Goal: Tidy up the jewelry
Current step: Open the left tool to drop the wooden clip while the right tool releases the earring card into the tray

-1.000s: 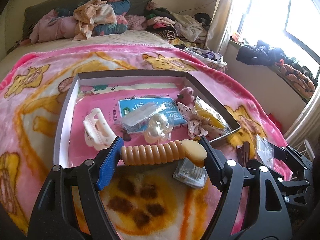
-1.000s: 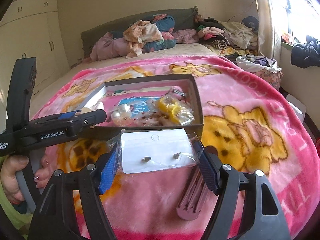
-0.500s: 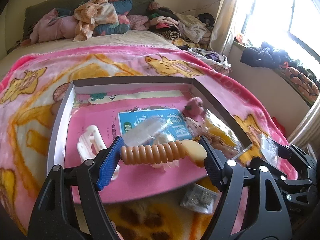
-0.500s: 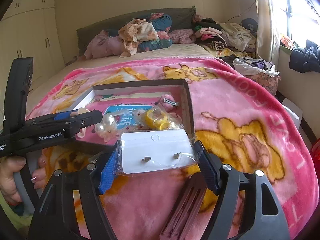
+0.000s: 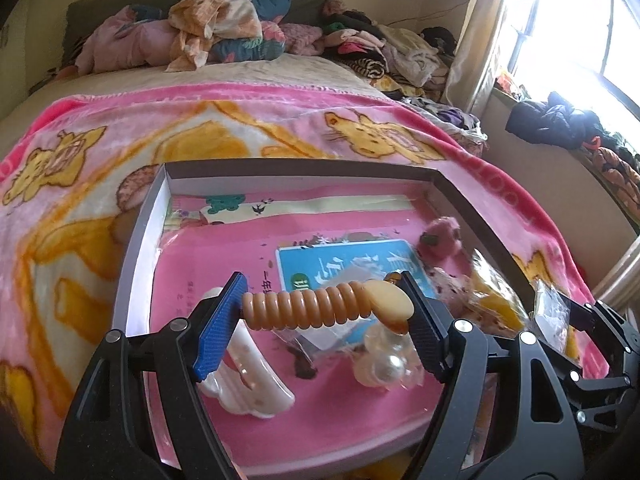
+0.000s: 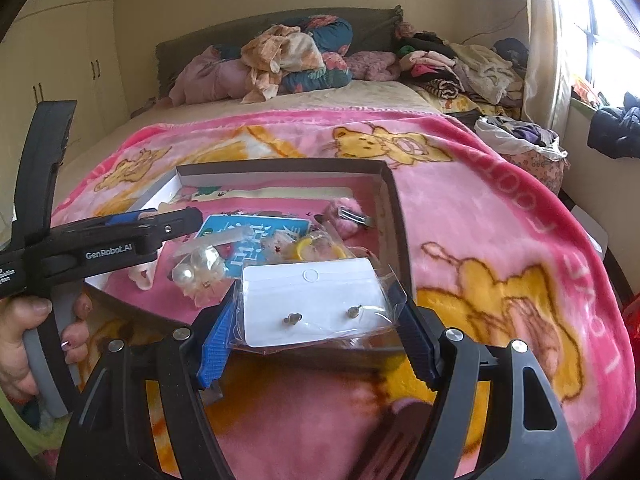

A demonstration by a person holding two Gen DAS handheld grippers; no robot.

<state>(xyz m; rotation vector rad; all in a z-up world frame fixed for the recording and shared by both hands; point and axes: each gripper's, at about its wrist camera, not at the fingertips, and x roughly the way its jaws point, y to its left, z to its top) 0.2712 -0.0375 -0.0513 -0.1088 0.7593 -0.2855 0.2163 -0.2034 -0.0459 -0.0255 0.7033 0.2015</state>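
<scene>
My left gripper (image 5: pixel 320 312) is shut on an amber spiral hair clip (image 5: pixel 312 311) and holds it above the open grey box (image 5: pixel 140 216), over its near half. The box holds a white claw clip (image 5: pixel 248 380), a pearl piece (image 5: pixel 390 368), a blue card (image 5: pixel 352 264) and a pink fluffy clip (image 5: pixel 442 240). My right gripper (image 6: pixel 316 320) is shut on a clear bag with a white earring card (image 6: pixel 312 300) and holds it just above the box's near right corner (image 6: pixel 394 216). The left gripper also shows in the right wrist view (image 6: pixel 160 228).
The box lies on a pink cartoon blanket (image 6: pixel 500 240) on a bed. A dark comb-like clip (image 6: pixel 396 440) lies on the blanket below my right gripper. Piled clothes (image 5: pixel 224 28) lie at the bed's head. A window ledge (image 5: pixel 560 120) is on the right.
Both grippers have moved forward with their loads. The left now hangs over the inside of the box; the right has come from the blanket up to the box's near edge.
</scene>
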